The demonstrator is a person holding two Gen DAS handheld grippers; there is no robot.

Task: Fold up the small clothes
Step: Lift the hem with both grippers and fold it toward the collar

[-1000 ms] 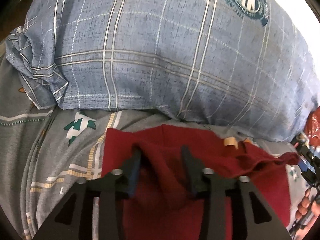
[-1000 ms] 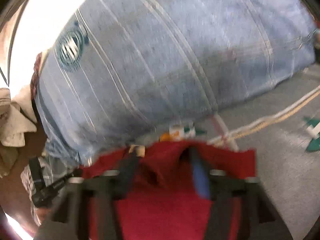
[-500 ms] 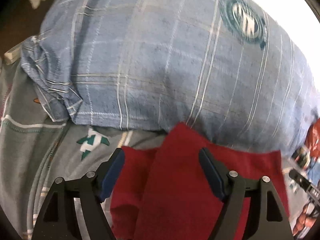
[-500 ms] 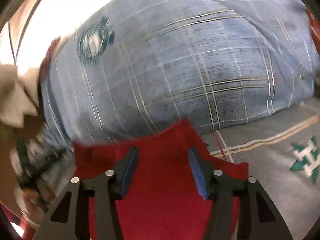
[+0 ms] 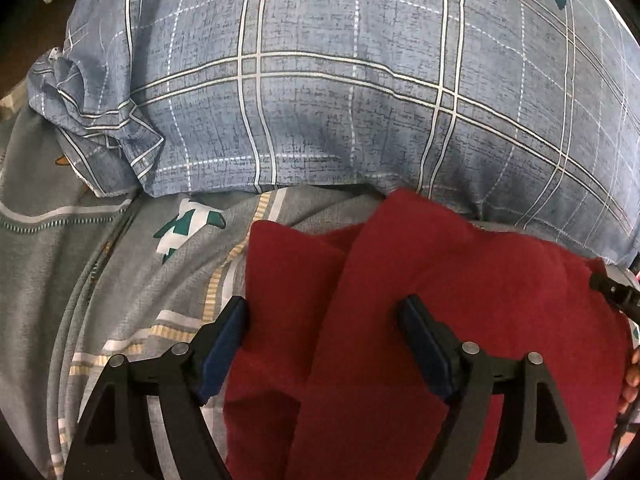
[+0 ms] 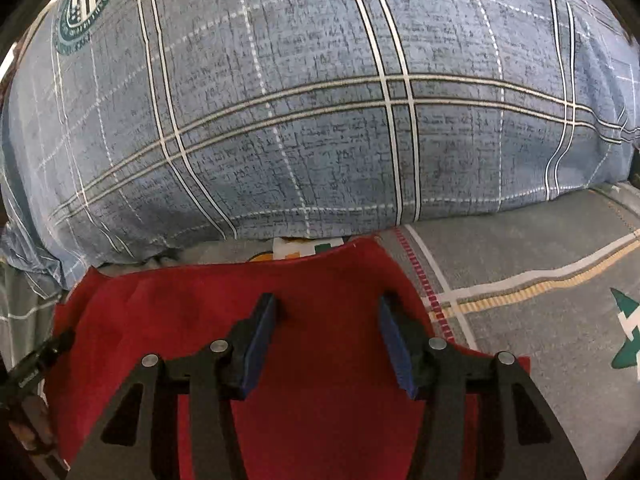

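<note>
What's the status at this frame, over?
Left gripper open, right gripper open, both over the dark red fabric garment. Garment flat on grey patterned bedsheet. Blue plaid pillow close behind.

You have one red cloth (image 5: 460,320), folded so that two layers show at its left side. You have one blue plaid pillow (image 5: 340,80) at the far side, with one round green emblem (image 6: 86,4) on it. There is one grey bedsheet (image 6: 540,320) under all. You hold two grippers, the left gripper (image 5: 322,344) and the right gripper (image 6: 326,340), each with two fingers spread apart.
</note>
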